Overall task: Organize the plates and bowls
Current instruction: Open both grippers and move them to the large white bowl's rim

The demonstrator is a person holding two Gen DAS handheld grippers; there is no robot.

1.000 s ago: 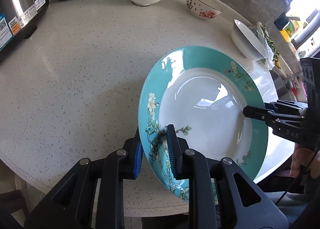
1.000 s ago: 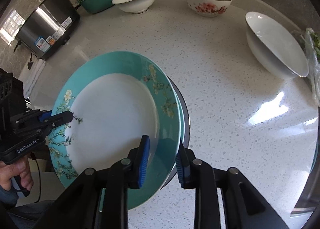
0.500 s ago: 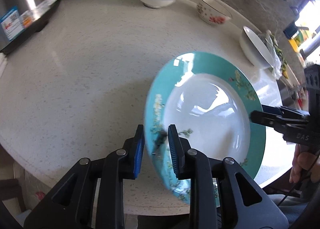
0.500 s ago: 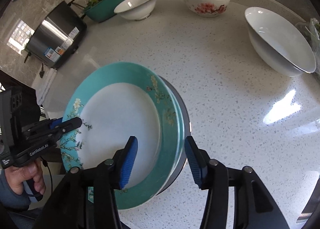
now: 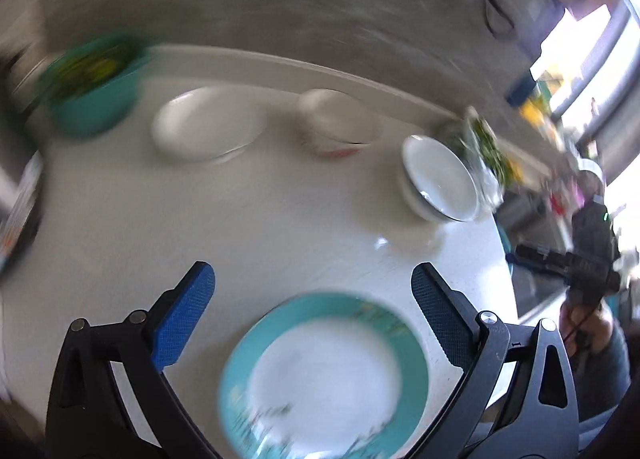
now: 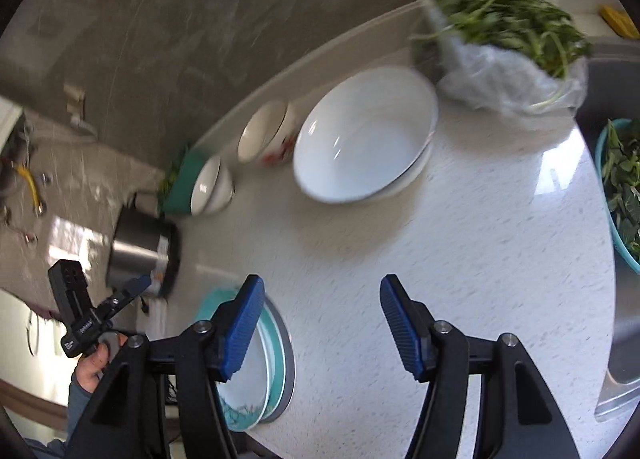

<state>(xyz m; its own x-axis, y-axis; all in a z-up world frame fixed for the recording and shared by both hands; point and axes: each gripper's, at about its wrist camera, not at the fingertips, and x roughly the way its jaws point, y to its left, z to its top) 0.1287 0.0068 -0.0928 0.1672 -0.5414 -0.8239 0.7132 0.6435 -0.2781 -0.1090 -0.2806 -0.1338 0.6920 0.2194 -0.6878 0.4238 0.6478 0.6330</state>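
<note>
My left gripper (image 5: 312, 291) hangs above the white speckled counter (image 5: 256, 227), its blue-padded fingers spread wide with nothing between them. My right gripper (image 6: 320, 307) is likewise raised over the counter, jaws well apart and empty.

The teal-rimmed plate (image 5: 324, 375) lies flat near the counter's front edge, below my left fingers and touching neither; its centre is white and a flower pattern runs along the rim, though blur smears the detail. From the right wrist the same plate (image 6: 248, 391) tops a small stack: a second teal rim and a grey edge peek out beneath it, partly hidden behind my left-hand finger pad.

Further back stand a large white bowl (image 6: 364, 135), a floral bowl (image 6: 268, 135) and a smaller white bowl (image 6: 210, 187), in a row, apart from each other. The left wrist view is heavily blurred and shows the green basin (image 5: 94, 87) at the far left. Only the right wrist view shows the bag of greens (image 6: 504, 39) just beside the large bowl, the steel cooker (image 6: 144, 251), and a teal basket of leaves (image 6: 620, 199) at the right edge.
</note>
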